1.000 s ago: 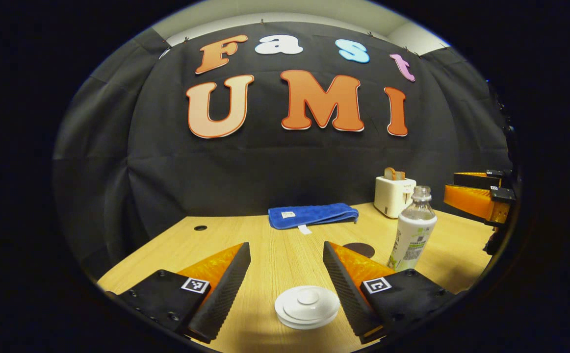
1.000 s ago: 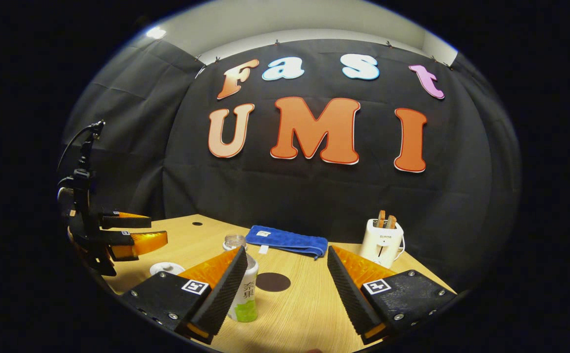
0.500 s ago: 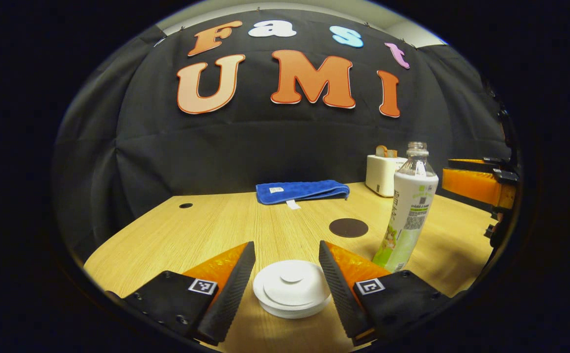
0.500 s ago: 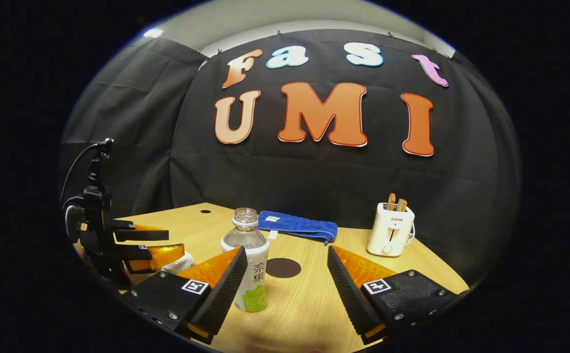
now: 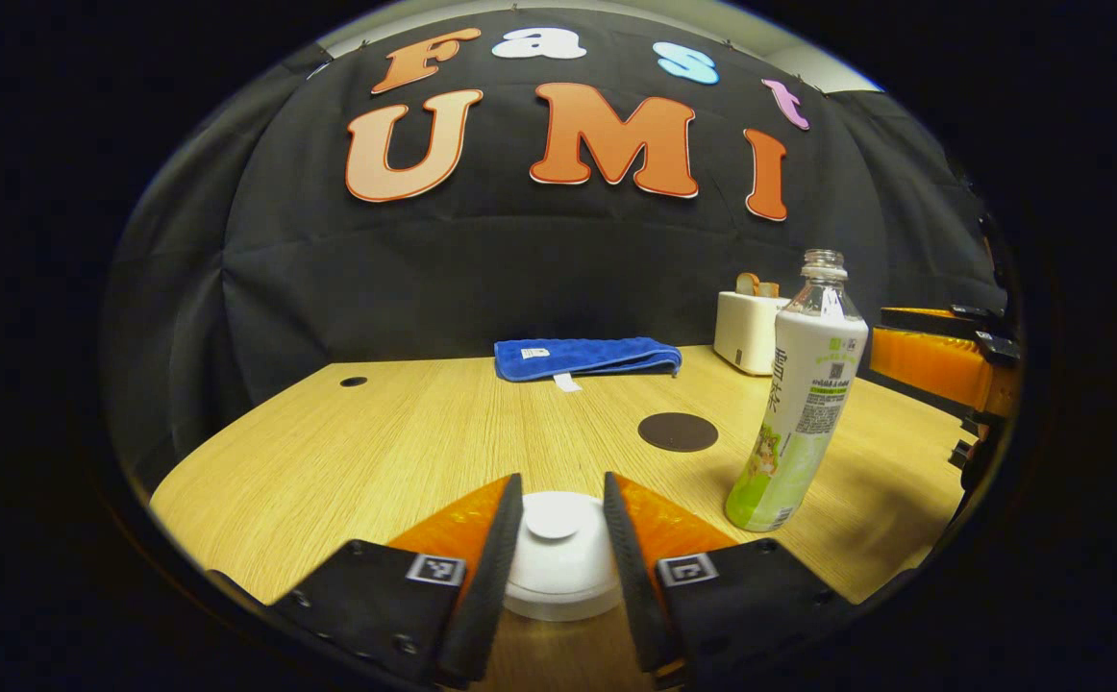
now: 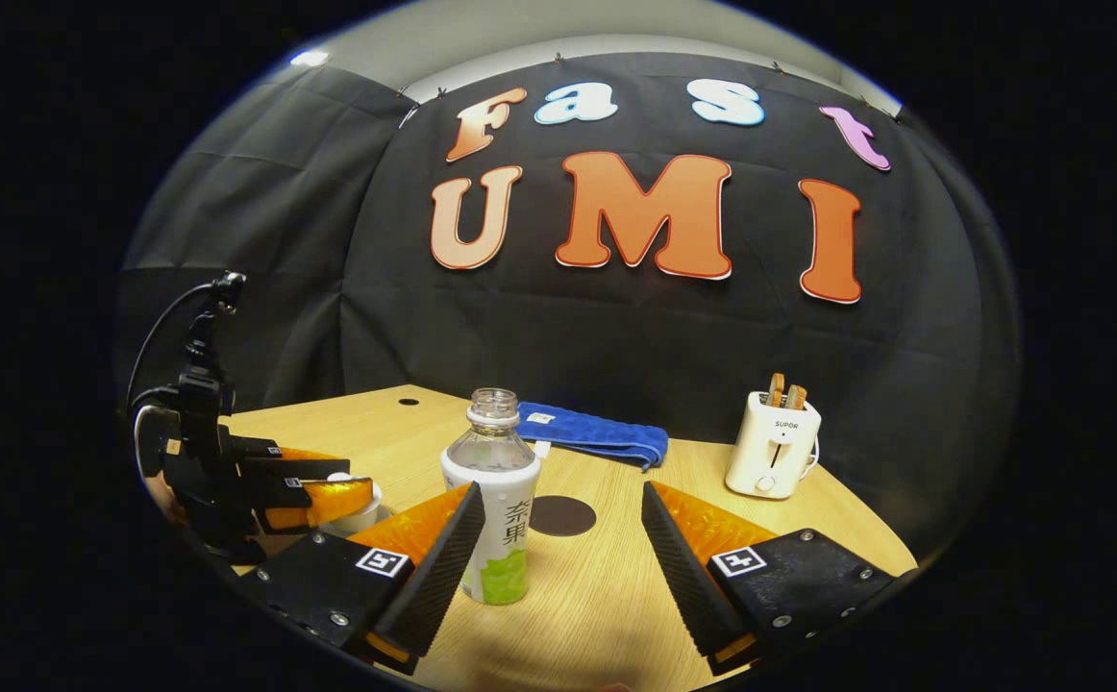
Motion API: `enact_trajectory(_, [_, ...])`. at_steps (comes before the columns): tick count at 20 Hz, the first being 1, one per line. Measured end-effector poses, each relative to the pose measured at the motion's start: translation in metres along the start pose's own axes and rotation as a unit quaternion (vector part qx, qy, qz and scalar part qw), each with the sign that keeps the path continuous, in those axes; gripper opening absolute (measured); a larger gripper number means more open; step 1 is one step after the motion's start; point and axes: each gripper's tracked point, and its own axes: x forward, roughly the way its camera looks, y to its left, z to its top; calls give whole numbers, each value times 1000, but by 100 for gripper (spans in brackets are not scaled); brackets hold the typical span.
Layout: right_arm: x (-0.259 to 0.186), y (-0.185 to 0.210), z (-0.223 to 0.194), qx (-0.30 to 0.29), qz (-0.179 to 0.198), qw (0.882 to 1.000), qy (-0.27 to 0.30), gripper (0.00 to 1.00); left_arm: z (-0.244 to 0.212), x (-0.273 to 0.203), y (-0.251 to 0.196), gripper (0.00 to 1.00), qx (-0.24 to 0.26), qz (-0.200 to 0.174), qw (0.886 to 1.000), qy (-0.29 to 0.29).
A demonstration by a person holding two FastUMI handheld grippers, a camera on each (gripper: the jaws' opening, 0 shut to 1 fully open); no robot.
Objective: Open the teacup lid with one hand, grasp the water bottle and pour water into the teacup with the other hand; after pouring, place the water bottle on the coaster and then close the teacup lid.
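A white teacup with its lid on stands on the wooden table at the near edge. My left gripper hangs low over it, open, its two fingers close on either side of the lid's knob with a small gap left. The uncapped water bottle stands upright to the right. In the right gripper view the bottle stands just beyond my right gripper's left finger; my right gripper is open and holds nothing. The dark round coaster lies behind the bottle.
A folded blue towel lies at the back of the table, and a white toaster with toast stands at the back right. The left gripper and its cable show at the table's left edge.
My left gripper came down and forward over the teacup and its fingers narrowed around the lid's knob. My right gripper lowered a little toward the bottle, staying open.
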Motion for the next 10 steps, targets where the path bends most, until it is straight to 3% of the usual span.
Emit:
enact_trajectory(1, [0, 1, -1, -1, 1, 1000, 0, 98, -1, 0, -1, 48, 1, -1, 1000, 3])
enact_trajectory(2, [-1, 2, -1, -2, 2, 1000, 1, 99, -1, -1, 0, 52, 2, 1, 1000, 0])
enact_trajectory(5, [-2, 6, -4, -10, 6, 1000, 3, 99, 2, -4, 7, 32, -11, 14, 1000, -2])
enact_trajectory(10, [1, 18, -11, -28, 21, 999, 12, 99, 12, -5, 7, 33, 0, 14, 1000, -18])
